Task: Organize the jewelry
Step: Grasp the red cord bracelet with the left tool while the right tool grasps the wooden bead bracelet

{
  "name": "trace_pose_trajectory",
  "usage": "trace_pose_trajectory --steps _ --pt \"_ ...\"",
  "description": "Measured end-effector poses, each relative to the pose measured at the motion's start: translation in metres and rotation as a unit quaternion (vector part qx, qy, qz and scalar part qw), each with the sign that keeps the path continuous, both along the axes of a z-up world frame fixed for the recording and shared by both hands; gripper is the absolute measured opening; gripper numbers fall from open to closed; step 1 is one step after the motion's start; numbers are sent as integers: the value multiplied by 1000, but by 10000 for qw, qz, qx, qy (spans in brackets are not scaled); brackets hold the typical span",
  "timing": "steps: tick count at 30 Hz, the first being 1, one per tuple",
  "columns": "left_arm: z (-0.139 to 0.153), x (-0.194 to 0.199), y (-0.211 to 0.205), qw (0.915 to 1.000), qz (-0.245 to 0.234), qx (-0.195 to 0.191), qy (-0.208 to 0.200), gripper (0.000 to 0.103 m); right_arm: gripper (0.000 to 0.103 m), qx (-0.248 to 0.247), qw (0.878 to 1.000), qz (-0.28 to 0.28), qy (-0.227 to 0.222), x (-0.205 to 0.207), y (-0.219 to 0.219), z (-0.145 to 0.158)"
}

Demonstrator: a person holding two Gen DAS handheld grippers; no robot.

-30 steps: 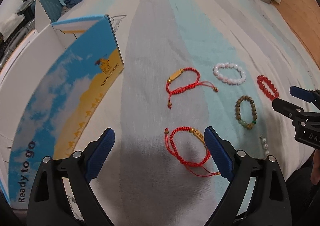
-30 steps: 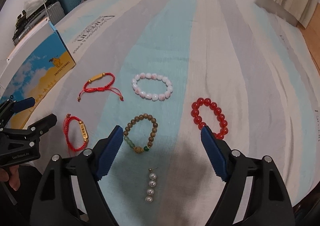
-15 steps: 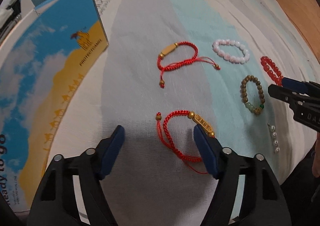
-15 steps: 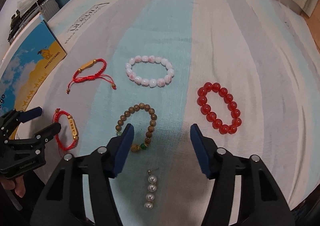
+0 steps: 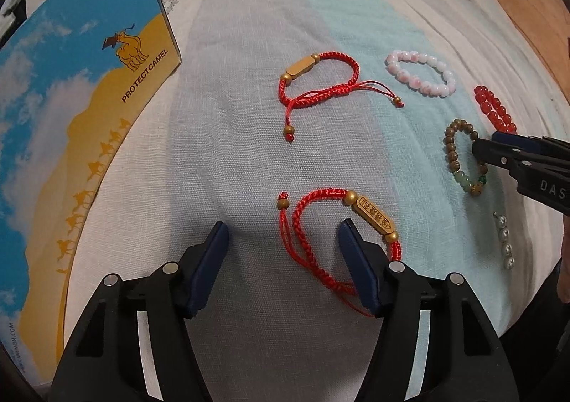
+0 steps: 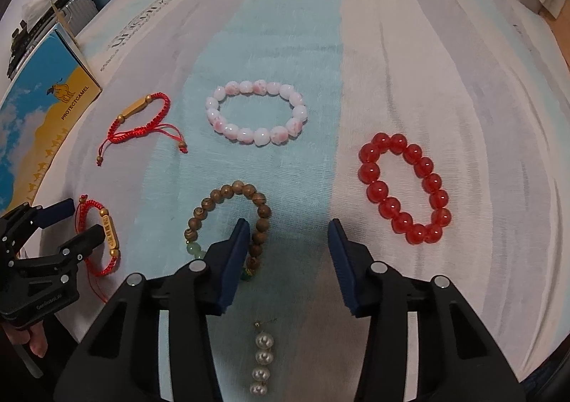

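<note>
Left tongs (image 5: pixel 281 241), half-wide and narrowing, straddle the red cord bracelet (image 5: pixel 338 241) at lower centre; right tongs (image 6: pixel 286 241), likewise empty, should centre on the wooden bead bracelet (image 6: pixel 228 220) before pinching.

Red cords (image 5: pixel 320 245), gold charms, pink-white beads (image 6: pixel 256 111), red beads (image 6: pixel 404 188), a blue-yellow box (image 5: pixel 71 109) were seen.

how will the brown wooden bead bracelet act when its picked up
The brown bead bracelet will probably sag into a limp loop, since it's separate beads on a string. It looks light. Round beads may slip between the right tool's flat pads.
</note>
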State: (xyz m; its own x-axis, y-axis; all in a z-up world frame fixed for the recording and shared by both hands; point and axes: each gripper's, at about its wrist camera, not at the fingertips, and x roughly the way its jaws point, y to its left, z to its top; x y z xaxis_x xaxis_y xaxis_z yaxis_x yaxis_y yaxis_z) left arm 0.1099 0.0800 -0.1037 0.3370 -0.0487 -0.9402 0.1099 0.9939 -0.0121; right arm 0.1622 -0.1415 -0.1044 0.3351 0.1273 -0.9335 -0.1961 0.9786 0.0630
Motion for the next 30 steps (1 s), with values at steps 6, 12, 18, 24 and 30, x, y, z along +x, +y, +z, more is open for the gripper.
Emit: trace_pose_trajectory --steps 6,12,18,24,30 --pt "4 0 2 9999 -85 84 13 40 38 28 10000 -12 34 3 1 -8" --pt "11 -3 6 9999 -140 73 17 20 19 37 10000 -17 25 6 1 -8" --pt "14 -3 4 9998 -181 68 12 9 9 70 10000 -48 10 8 -2 -5" --pt "16 -3 1 9998 -192 52 10 6 9 88 9999 -48 -56 4 -6 6" --pt "21 -1 2 9998 -193 24 6 5 8 90 9999 -40 -132 3 -5 15"
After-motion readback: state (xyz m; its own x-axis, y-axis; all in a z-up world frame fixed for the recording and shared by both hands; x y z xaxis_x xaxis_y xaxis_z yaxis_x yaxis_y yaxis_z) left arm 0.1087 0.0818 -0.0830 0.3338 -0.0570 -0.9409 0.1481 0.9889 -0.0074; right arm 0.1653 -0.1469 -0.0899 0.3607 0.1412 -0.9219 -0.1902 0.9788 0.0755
